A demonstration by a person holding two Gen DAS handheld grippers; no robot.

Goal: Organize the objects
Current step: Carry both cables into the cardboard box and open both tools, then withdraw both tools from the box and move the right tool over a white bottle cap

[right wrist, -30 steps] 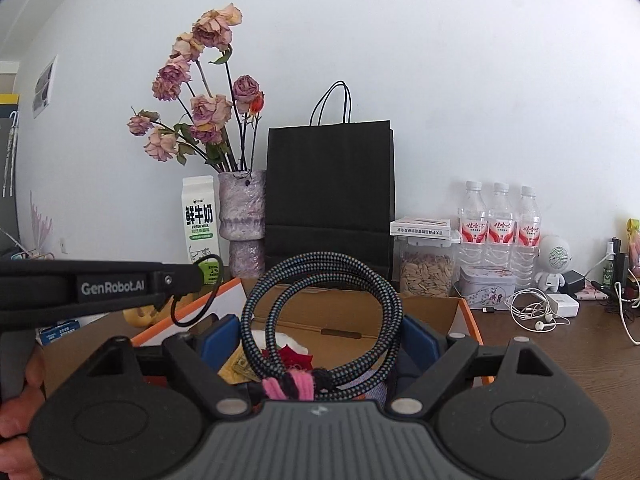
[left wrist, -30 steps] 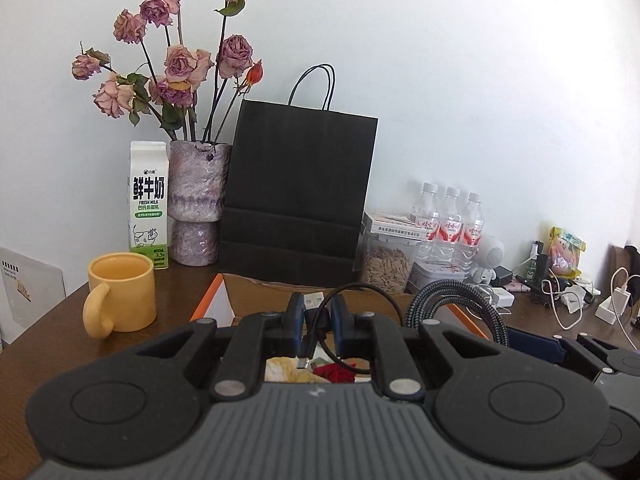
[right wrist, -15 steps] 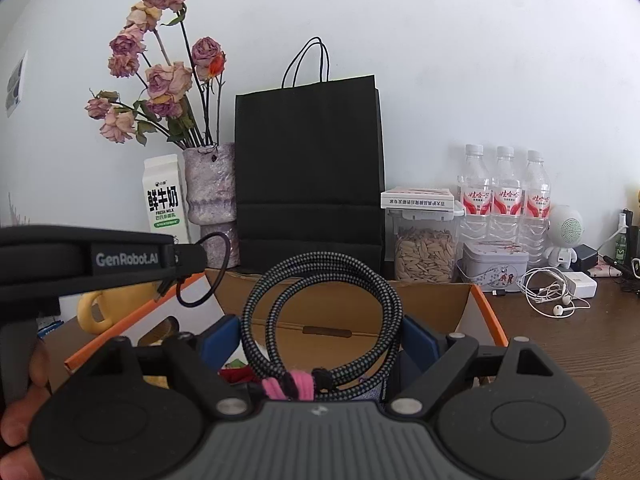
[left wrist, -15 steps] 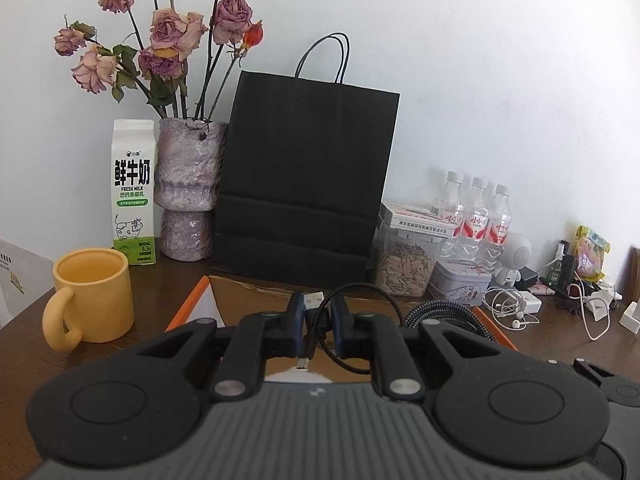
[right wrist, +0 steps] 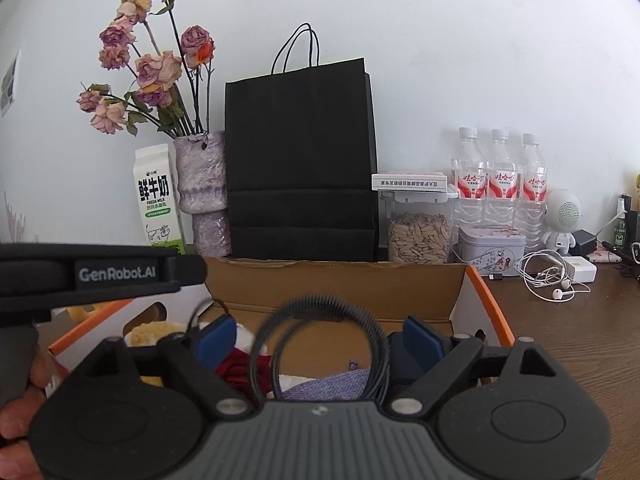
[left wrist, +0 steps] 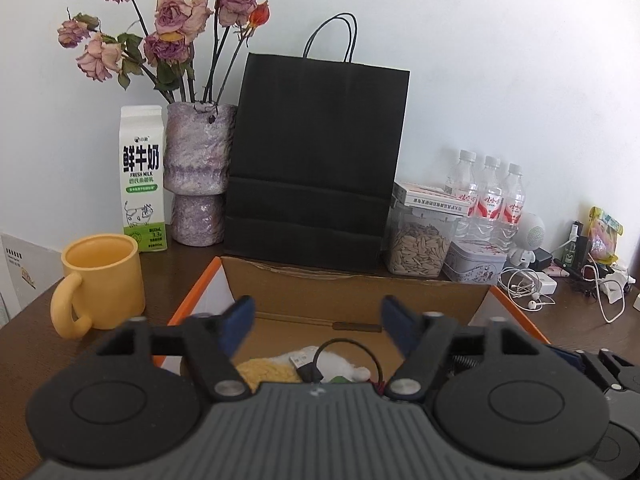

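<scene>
Both my claws hang over the open cardboard box point(left wrist: 352, 280) on the table point(right wrist: 580, 320). My left gripper point(left wrist: 316, 316) has just been opening; its jaws stand spread with nothing between them, and the thin black cable point(left wrist: 320, 364) lies below in the box on a white and yellow item. My right gripper point(right wrist: 320, 336) has just been opening too, spread wide; the braided cable coil point(right wrist: 352, 312), blurred, sits between its jaws, clear of both pads, over red and purple fabric in the box.
</scene>
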